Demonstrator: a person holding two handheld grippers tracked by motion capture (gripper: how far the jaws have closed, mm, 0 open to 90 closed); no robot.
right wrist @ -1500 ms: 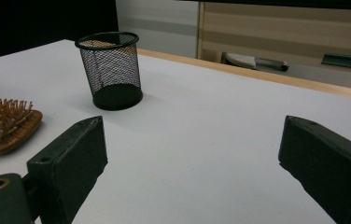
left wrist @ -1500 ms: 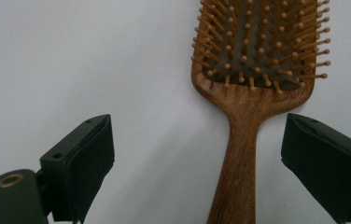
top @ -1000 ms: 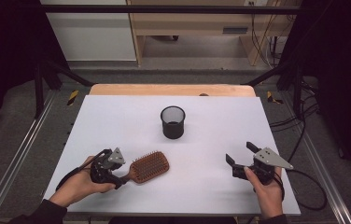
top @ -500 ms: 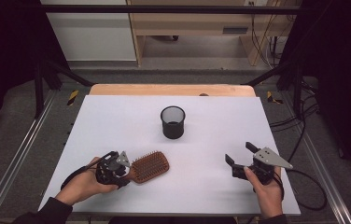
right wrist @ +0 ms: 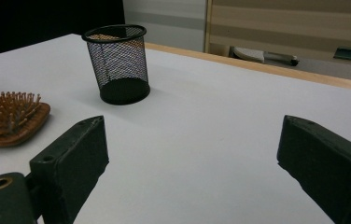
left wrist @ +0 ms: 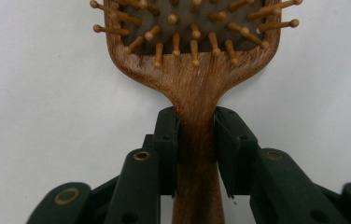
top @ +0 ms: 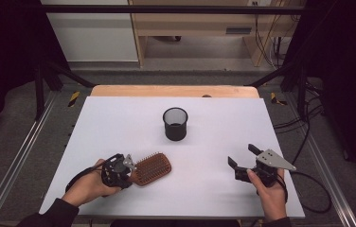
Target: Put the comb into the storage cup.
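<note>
1. Left gripper (top: 128, 171) is at the near-left of the table (top: 119, 118), jaws just closed in on the brush (top: 153, 168) handle. The left gripper view shows both pads tight against the narrow wooden neck (left wrist: 197, 140), one on each side. So the grip is made.
2. The brush lies flat on the table, bristles up, head pointing right and slightly away from the person. I judge it not lifted yet: in the right gripper view the head (right wrist: 5, 119) sits on the white surface.
3. Right gripper (top: 243, 157) is at the near-right, well apart from the brush. Jaws stand wide with nothing between them; bare table shows in the gap in the right gripper view. It looks idle.
4. Mesh cup (top: 175, 123) stands upright near the table's middle, beyond the brush and apart from it. Looks empty from above, bottom dark.
5. Progress, my read: the reach and grasp are done, the rest is open. The likely aim is brush into cup, judged from the layout alone.
6. Left to do: lift the brush, carry it over the cup rim, tip the handle or head down, release.
7. Risk: the hold is on the thin neck while the heavy head sticks out, so the brush may swivel in the pads on lift.
</note>
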